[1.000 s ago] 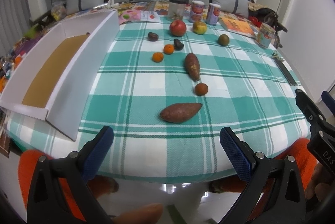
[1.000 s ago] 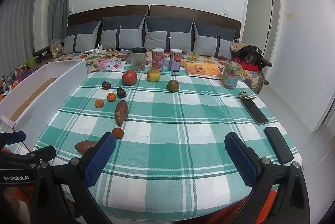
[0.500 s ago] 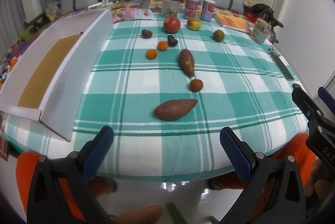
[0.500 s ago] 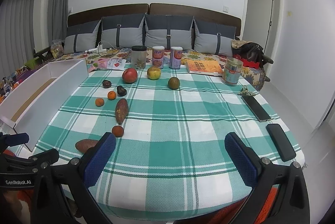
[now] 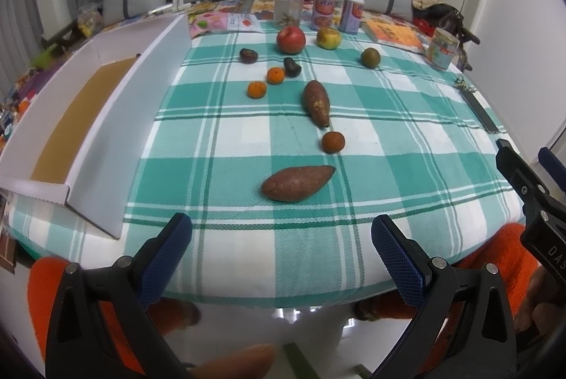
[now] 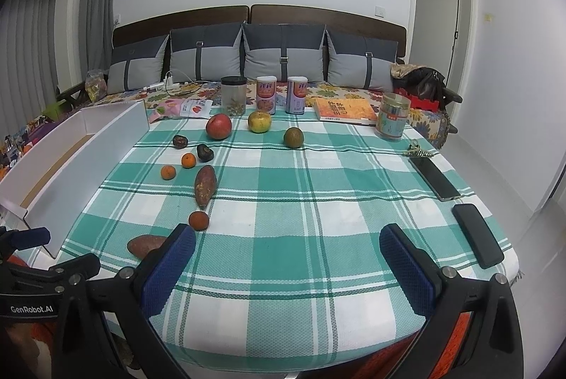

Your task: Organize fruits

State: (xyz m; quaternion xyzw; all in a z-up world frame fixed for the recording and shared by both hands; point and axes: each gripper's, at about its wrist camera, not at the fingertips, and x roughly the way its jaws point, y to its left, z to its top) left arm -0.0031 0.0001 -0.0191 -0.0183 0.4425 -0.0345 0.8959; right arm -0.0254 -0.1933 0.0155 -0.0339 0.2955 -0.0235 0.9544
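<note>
At the near table edge: both grippers hover side by side above the checked tablecloth [image 5: 219, 188], each level and pointing across the table toward the cushions.
Left gripper [image 5: 281, 239]: blue-padded fingers spread wide, nothing between them; aimed at the near sweet potato [image 5: 298, 182], clear of it.
Right gripper [image 6: 287, 253]: fingers spread wide, nothing between them; positioned over the cloth's near edge, with its left finger overlapping the near sweet potato in the right wrist view.
White box [image 5: 148, 85]: long open carton along the left side of the table; brown cardboard floor visible; no fruit visible inside.
Fruit, near group: near sweet potato lies on its side closest to the grippers; small orange [image 5: 333, 142] just beyond it; far sweet potato [image 5: 316, 102] beyond that, lengthwise, its tip near the small orange.
Fruit, middle group: two mandarins [image 5: 256, 89] near each other; two dark fruits [image 5: 292, 66], one beside the farther mandarin, one further left.
Fruit, far row: red apple [image 5: 290, 39], yellow-green apple [image 5: 328, 38], green-brown fruit [image 5: 370, 57] set apart to the right.
Clear jar [image 6: 233, 96]: black lid, behind the red apple; contents indistinct.
Two cans [image 6: 266, 95]: upright, lidded, next to the clear jar.
Labelled jar [image 6: 392, 117]: upright at the far right, beside an orange book [image 6: 345, 110].
Two phones [image 6: 477, 239]: flat on the right side of the cloth.
</note>
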